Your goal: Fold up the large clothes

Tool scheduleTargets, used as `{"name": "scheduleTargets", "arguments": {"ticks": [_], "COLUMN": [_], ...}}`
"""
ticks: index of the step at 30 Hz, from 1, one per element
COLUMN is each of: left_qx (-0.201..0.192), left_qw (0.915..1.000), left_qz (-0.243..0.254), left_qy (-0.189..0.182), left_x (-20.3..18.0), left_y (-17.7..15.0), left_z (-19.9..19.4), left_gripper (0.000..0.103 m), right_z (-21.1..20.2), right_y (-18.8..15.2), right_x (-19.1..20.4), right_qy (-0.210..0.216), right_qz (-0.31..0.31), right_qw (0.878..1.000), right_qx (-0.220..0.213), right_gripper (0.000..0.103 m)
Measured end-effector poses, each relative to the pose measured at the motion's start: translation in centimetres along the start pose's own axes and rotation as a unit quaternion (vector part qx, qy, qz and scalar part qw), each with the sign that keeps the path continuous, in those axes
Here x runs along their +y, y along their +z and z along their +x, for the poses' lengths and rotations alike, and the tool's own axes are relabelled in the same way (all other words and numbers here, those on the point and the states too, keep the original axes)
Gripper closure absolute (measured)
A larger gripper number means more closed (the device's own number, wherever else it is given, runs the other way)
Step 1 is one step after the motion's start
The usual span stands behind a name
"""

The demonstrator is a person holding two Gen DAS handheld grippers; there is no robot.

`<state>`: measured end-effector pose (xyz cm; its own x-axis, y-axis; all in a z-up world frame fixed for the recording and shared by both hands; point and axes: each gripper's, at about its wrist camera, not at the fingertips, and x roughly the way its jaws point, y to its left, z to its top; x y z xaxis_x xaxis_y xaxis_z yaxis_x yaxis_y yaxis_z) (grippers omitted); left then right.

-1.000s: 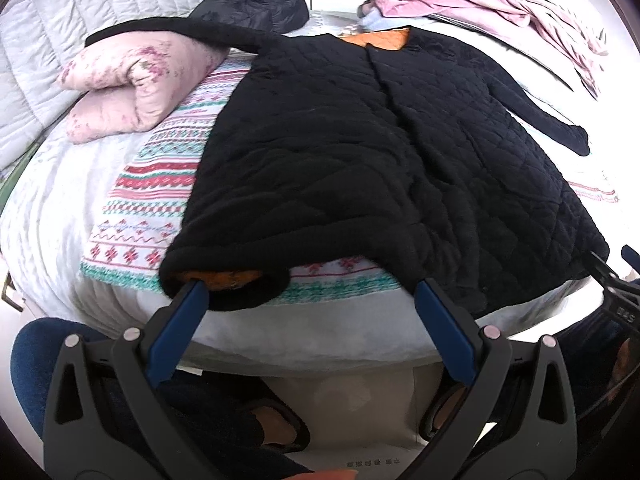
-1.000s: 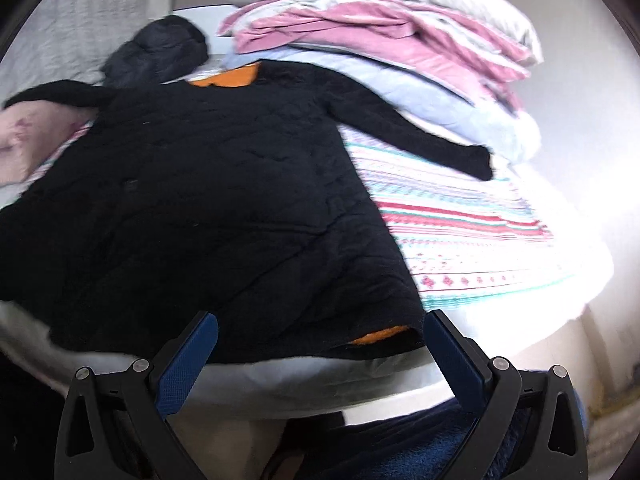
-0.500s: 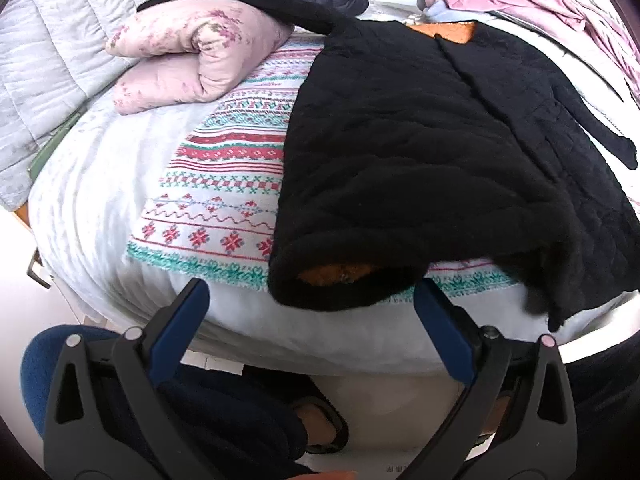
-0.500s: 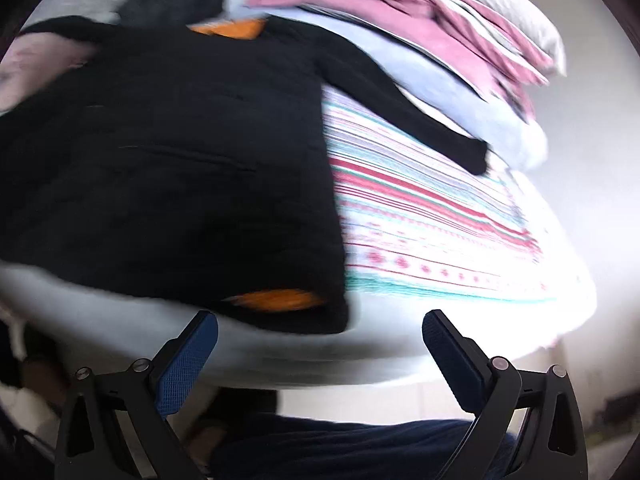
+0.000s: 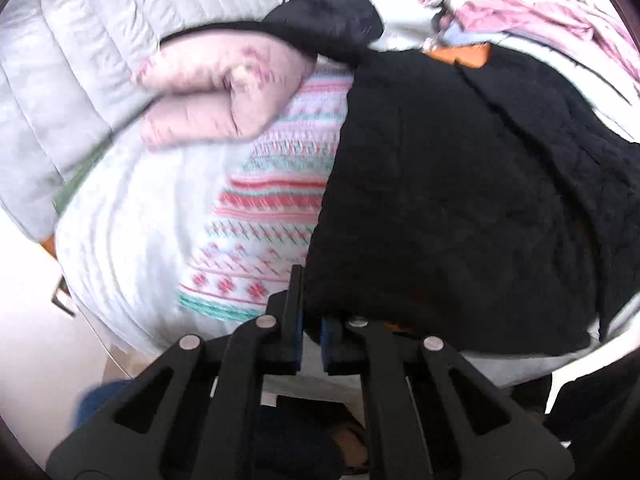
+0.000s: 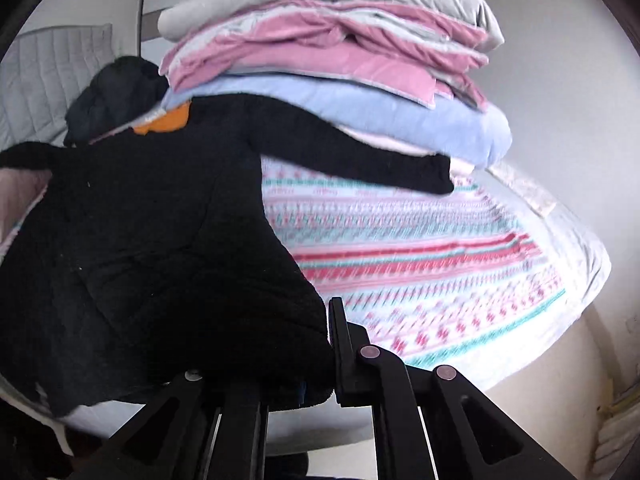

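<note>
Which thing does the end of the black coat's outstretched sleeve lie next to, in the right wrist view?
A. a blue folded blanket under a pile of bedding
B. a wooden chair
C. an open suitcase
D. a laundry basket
A: the sleeve of the black coat ends beside the blue folded blanket, at the bottom of the bedding pile.

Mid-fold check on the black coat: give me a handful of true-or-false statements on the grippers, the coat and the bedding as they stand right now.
1. The left gripper is shut at the black quilted coat's hem. True.
2. The right gripper stands wide open. False: it is shut on the coat's hem corner.
3. The coat's lining is orange. True.
4. One coat sleeve lies stretched toward the stack of folded blankets. True.
5. The bedspread is plain grey. False: it is patterned in red and teal.
</note>
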<state>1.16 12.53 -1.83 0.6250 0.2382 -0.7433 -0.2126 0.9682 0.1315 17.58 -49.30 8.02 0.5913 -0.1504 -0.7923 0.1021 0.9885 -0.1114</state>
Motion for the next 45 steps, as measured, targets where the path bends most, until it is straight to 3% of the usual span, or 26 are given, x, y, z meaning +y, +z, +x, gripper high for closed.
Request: {"name": "scheduleTargets", "arguments": {"ticks": [3,6,11,13,15,16,18,21,24,26,29,33,34,35,37,39,41,45], "left_qx": [-0.007,0.009,0.022,0.014,0.014,0.015,0.017,0.007,0.0,0.0,0.003,0.042,0.046,0.047,0.061,0.101,0.136,0.124], "left_qw": [0.9999,0.9996,0.9952,0.9943,0.9928,0.9916,0.9899,0.9893,0.9854,0.981,0.978,0.9722,0.9735,0.9754,0.9767,0.9715,0.9583,0.9532], "left_qz": [0.003,0.019,0.092,0.093,0.082,0.074,0.059,0.035,0.016,0.004,-0.007,-0.032,-0.034,-0.034,-0.039,-0.052,-0.075,-0.101], "left_qy": [-0.008,-0.019,-0.027,-0.05,-0.086,-0.105,-0.128,-0.142,-0.169,-0.194,-0.209,-0.228,-0.221,-0.212,-0.202,-0.208,-0.24,-0.257], "left_x": [1.0,0.4,-3.5,-3.5,-2.5,-1.8,-1.1,-0.2,-0.8,-2.0,-4.4,-7.4,-8.0,-8.4,-8.5,-8.2,-7.4,-6.4], "left_y": [0.0,-1.2,-3.1,-2.8,-2.3,-1.9,-1.3,0.7,3.8,7.1,12.3,18.1,18.7,18.8,17.9,16.7,16.4,17.4], "left_z": [-1.6,-1.4,-1.7,-2.9,-4.1,-4.7,-5.4,-6.1,-5.9,-4.9,-2.7,2.7,4.2,5.6,9.0,11.3,13.0,12.7], "left_gripper": [0.095,0.095,0.093,0.091,0.085,0.079,0.07,0.069,0.063,0.049,0.047,0.047,0.047,0.047,0.047,0.047,0.047,0.047], "right_z": [2.5,5.3,2.6,1.8,0.6,-0.1,-2.0,-4.3,-4.1,-2.3,2.2,6.8,7.5,8.4,8.3,8.1,7.7,5.0], "right_y": [-0.9,-4.1,-3.6,-4.1,-4.8,-5.1,-5.3,-4.6,-3.1,-2.0,-0.6,-0.1,-0.3,-0.5,-0.4,0.8,2.8,5.6], "right_x": [-0.1,0.0,0.0,0.2,0.1,0.3,1.6,5.2,11.3,16.1,22.6,26.8,27.3,27.7,27.6,26.7,24.9,24.2], "right_qy": [0.009,0.034,0.059,0.035,0.014,0.013,0.043,0.11,0.213,0.269,0.297,0.298,0.284,0.273,0.279,0.294,0.327,0.379], "right_qz": [0.02,0.043,0.037,0.016,-0.008,-0.016,-0.029,-0.059,-0.095,-0.121,-0.15,-0.149,-0.157,-0.16,-0.162,-0.133,-0.093,-0.048], "right_qw": [0.999,0.991,0.992,0.994,0.995,0.996,0.996,0.992,0.972,0.955,0.939,0.93,0.932,0.934,0.932,0.931,0.927,0.914], "right_qx": [0.043,0.124,0.101,0.106,0.096,0.089,0.066,0.031,0.014,0.032,0.087,0.155,0.161,0.168,0.168,0.168,0.161,0.139], "right_gripper": [0.094,0.094,0.089,0.079,0.061,0.06,0.058,0.055,0.05,0.05,0.05,0.053,0.06,0.073,0.087,0.091,0.091,0.091]}}
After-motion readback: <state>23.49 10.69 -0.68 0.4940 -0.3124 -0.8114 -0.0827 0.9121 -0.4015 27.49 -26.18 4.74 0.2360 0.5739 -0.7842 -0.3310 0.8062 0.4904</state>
